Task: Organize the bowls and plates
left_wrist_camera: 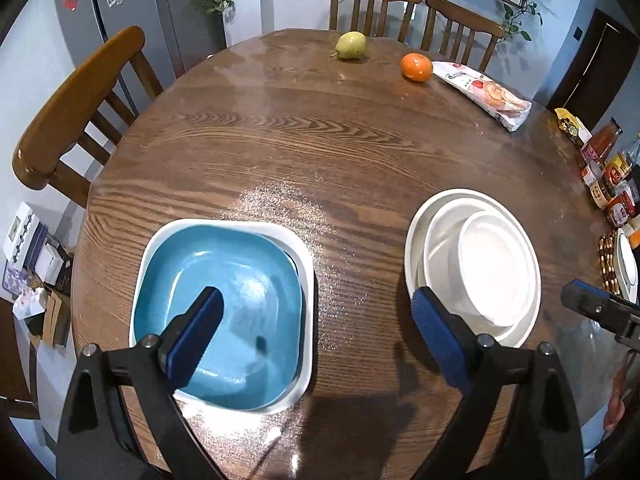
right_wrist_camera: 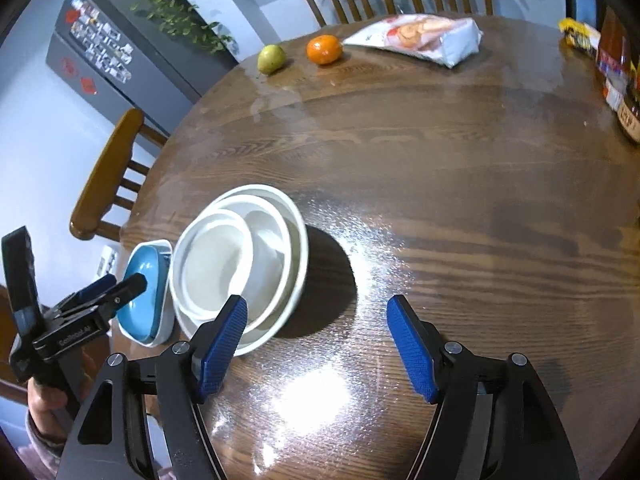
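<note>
A blue square plate [left_wrist_camera: 224, 312] lies nested in a white square plate [left_wrist_camera: 306, 280] at the near left of the round wooden table [left_wrist_camera: 320, 140]. Three round white bowls [left_wrist_camera: 476, 264] are nested to its right. My left gripper [left_wrist_camera: 316, 320] is open and empty above the table, its left finger over the blue plate. In the right wrist view the bowl stack [right_wrist_camera: 240, 260] sits left of my open, empty right gripper [right_wrist_camera: 316, 336]. The blue plate [right_wrist_camera: 144, 304] and the left gripper [right_wrist_camera: 116, 284] show at far left.
A pear [left_wrist_camera: 351, 45], an orange [left_wrist_camera: 416, 66] and a snack bag [left_wrist_camera: 484, 94] lie at the far side. Jars and packets [left_wrist_camera: 608, 176] crowd the right edge. Wooden chairs [left_wrist_camera: 76, 112] stand around the table.
</note>
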The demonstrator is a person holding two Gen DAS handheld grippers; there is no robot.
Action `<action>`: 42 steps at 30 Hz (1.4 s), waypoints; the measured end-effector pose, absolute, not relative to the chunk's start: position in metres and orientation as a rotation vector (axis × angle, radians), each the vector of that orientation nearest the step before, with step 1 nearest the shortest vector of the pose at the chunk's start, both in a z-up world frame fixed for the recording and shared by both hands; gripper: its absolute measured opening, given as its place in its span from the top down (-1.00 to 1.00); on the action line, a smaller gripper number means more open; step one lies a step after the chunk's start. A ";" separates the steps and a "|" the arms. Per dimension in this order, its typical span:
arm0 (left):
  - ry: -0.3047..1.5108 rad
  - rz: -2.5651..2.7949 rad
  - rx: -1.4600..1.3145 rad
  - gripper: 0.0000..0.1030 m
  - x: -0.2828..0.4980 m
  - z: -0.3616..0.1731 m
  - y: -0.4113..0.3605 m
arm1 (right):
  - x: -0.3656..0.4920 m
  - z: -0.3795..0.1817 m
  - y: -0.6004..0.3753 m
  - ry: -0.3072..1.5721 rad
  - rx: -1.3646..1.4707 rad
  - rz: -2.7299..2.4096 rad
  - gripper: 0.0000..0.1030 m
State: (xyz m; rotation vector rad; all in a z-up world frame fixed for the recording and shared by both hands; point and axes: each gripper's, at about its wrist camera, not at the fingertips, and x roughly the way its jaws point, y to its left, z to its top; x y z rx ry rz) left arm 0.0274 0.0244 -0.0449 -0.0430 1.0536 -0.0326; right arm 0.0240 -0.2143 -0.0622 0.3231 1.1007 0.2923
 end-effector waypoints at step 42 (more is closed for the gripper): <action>1.138 -0.099 0.058 -0.50 0.054 -0.060 0.000 | 0.058 -0.084 -0.211 1.157 0.265 0.235 -0.42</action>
